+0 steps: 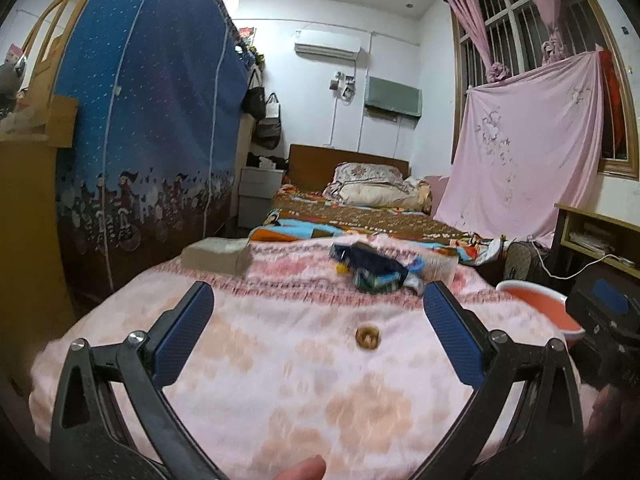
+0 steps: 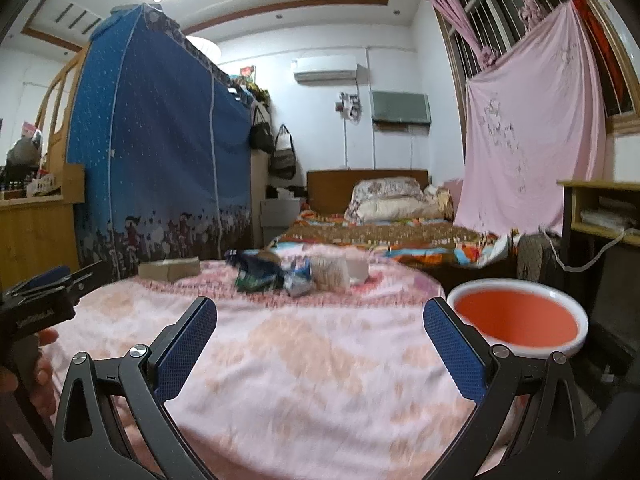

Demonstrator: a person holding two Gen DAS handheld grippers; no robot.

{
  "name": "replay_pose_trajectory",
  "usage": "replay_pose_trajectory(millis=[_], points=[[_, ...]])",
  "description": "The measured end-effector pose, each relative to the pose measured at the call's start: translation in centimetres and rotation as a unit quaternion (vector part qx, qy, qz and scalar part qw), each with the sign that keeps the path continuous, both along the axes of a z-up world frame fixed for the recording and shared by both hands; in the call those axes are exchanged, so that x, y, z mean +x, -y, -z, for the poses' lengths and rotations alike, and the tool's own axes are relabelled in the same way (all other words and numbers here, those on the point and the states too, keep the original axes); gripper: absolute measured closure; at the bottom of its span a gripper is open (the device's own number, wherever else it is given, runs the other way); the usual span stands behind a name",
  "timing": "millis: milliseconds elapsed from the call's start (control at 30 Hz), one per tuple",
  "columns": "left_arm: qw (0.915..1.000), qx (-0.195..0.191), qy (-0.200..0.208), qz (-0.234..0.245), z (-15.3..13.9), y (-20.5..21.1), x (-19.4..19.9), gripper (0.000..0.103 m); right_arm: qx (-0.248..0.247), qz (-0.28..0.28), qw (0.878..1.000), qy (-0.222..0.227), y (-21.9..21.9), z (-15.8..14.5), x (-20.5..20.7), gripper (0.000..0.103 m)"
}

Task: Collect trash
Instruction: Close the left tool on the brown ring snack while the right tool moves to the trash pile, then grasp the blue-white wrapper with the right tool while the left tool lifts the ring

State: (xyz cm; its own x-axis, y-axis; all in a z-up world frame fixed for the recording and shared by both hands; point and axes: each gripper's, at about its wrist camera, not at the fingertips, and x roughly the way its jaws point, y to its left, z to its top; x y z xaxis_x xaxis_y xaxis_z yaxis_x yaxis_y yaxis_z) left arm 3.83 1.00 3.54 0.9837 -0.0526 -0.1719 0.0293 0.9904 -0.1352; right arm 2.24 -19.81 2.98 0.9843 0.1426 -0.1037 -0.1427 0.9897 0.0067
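Observation:
A heap of trash lies at the far side of a pink blanket-covered surface [image 1: 280, 360]: dark blue and green wrappers [image 1: 372, 268], a clear plastic cup [image 1: 438, 266] on its side, and a small brown ring-shaped scrap [image 1: 367, 337] nearer me. My left gripper [image 1: 318, 308] is open and empty, short of the heap. My right gripper [image 2: 320, 316] is open and empty; the wrappers [image 2: 260, 272] and cup [image 2: 330, 274] lie beyond it. A red basin with a white rim [image 2: 516, 318] sits just right of its right finger.
A flat cardboard box [image 1: 218, 256] lies at the blanket's far left. A blue fabric wardrobe [image 1: 152, 120] stands on the left, a bed [image 1: 360, 208] behind, a wooden desk [image 2: 600, 208] at right. The left gripper shows at the right view's left edge [image 2: 36, 300].

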Motion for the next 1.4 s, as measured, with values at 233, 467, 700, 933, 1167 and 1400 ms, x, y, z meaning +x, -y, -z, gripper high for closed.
replay_pose_trajectory(millis=[233, 467, 700, 933, 1167, 1400], points=[[0.9991, 0.014, 0.041, 0.005, -2.5, 0.5, 2.0, 0.012, -0.006, -0.017, 0.999, 0.048, 0.4, -3.5, 3.2, 0.0], [0.998, 0.039, 0.038, 0.032, -3.0, 1.3, 3.8, 0.012, -0.024, -0.064, 0.997, 0.031, -0.3, -4.8, 8.5, 0.0], [0.993, 0.029, -0.073, 0.088, -0.9, 1.5, 6.6, 0.023, -0.015, -0.116, 0.989, -0.096, -0.9, -3.5, 14.2, 0.0], [0.9658, 0.008, -0.217, 0.142, 2.5, 2.3, 9.8, 0.058, -0.054, -0.111, 0.978, -0.167, -2.0, -1.6, 16.4, 0.024], [0.9422, 0.023, -0.299, 0.149, 4.4, 3.7, 11.6, 0.084, -0.051, -0.123, 0.956, -0.26, -2.1, 0.4, 20.0, 0.033], [0.9367, 0.042, -0.314, 0.148, 4.3, 4.4, 12.3, 0.097, -0.032, -0.139, 0.936, -0.323, -2.2, 0.9, 24.2, 0.044]])
